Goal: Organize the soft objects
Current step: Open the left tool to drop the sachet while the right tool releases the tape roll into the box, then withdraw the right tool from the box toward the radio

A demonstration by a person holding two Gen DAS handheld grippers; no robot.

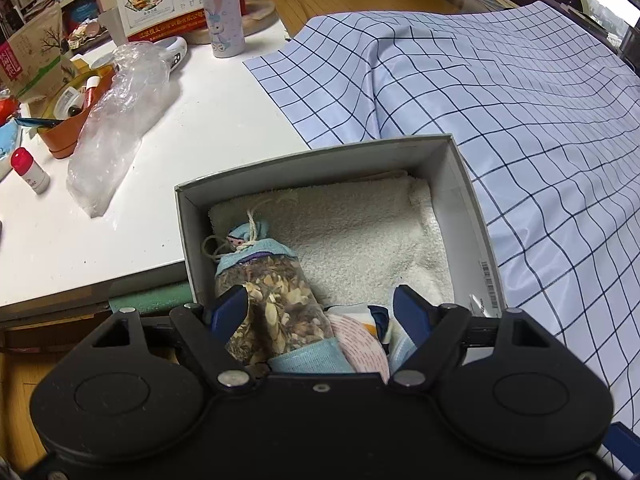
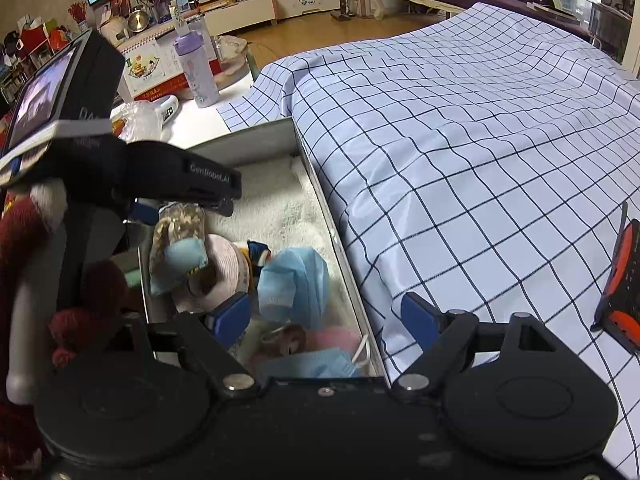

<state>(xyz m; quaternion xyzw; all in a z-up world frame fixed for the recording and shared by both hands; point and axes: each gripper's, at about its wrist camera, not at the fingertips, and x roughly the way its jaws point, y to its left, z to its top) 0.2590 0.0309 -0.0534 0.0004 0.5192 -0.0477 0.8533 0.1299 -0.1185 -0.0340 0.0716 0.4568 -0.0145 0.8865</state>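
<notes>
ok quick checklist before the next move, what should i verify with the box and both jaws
1. Left gripper jaws open, sachet lying loose between them: ok.
2. Right gripper jaws open, gripping nothing: ok.
3. Towel flat on the box floor: ok.
4. Blue face mask inside the box: ok.
5. Soft things left outside on the checked cloth: none seen, ok.
6. Box steady on the table edge: cannot tell.

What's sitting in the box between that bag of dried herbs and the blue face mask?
A pink rolled item lies between the herb sachet and the blue mask, shown in the right wrist view.
</notes>
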